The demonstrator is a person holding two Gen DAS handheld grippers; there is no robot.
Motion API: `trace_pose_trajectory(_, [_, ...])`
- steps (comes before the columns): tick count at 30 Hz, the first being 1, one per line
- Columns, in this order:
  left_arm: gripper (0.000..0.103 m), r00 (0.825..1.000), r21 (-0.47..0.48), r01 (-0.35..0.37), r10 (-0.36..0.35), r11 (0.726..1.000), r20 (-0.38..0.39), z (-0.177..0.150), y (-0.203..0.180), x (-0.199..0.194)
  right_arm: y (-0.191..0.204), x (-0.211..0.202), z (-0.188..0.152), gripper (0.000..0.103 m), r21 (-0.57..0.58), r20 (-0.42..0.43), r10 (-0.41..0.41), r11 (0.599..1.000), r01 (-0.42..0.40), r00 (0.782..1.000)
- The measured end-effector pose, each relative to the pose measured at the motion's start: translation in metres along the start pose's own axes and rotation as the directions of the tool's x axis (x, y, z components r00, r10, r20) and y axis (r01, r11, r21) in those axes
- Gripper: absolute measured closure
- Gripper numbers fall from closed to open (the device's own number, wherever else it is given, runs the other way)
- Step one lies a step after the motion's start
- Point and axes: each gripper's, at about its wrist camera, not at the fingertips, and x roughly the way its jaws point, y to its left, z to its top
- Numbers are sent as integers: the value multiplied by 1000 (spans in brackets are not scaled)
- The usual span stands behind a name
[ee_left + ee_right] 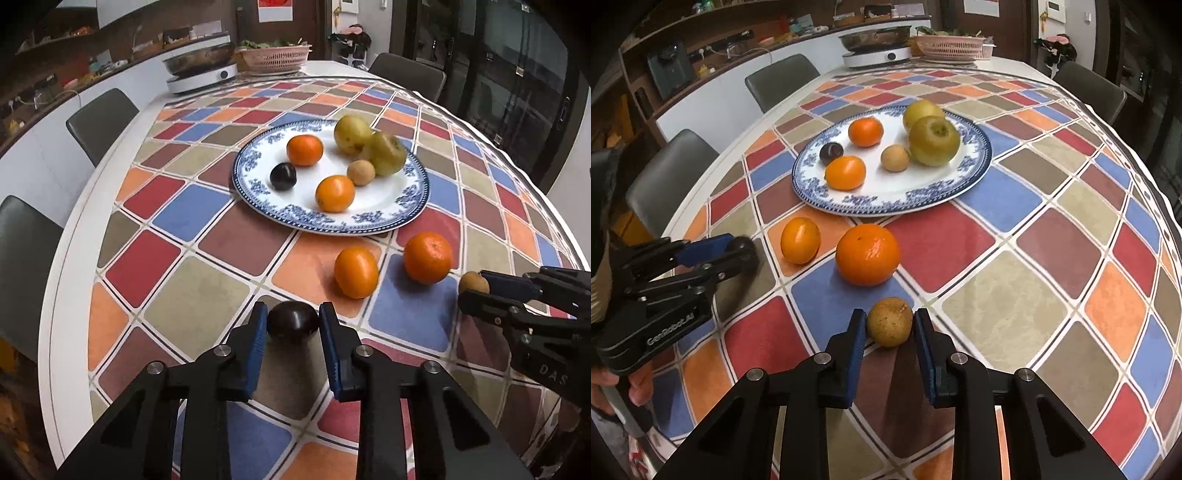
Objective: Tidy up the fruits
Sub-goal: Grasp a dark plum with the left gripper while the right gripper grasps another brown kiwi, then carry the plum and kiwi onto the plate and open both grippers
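A blue-and-white plate (402,214) (960,188) holds two green apples, two oranges, a dark plum and a small brown fruit. In front of it on the tablecloth lie a small orange (356,272) (800,240) and a bigger orange (428,257) (868,254). My left gripper (293,322) (738,248) is closed around a dark plum (293,321) (742,243) on the table. My right gripper (889,322) (474,286) is closed around a small brown fruit (889,322) (472,282) on the table.
The round table has a coloured checked cloth (997,314). At its far side stand a hotplate with a pan (201,72) (877,48) and a pink basket (275,59) (953,48). Grey chairs (99,122) ring the table.
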Motion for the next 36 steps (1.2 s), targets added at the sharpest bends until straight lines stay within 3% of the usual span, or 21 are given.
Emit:
trace_pose_trajectory(19, [75,991,-50,34,-27,998,130,2,-15,-54,4,-45,10,76,-85,111,94,993,-84,989])
trace_pose_trajectory(36, [75,978,-30,28,-21,999,209,55,-20,-64,-7,-66,71,76,-159,209,128,983,-96,969])
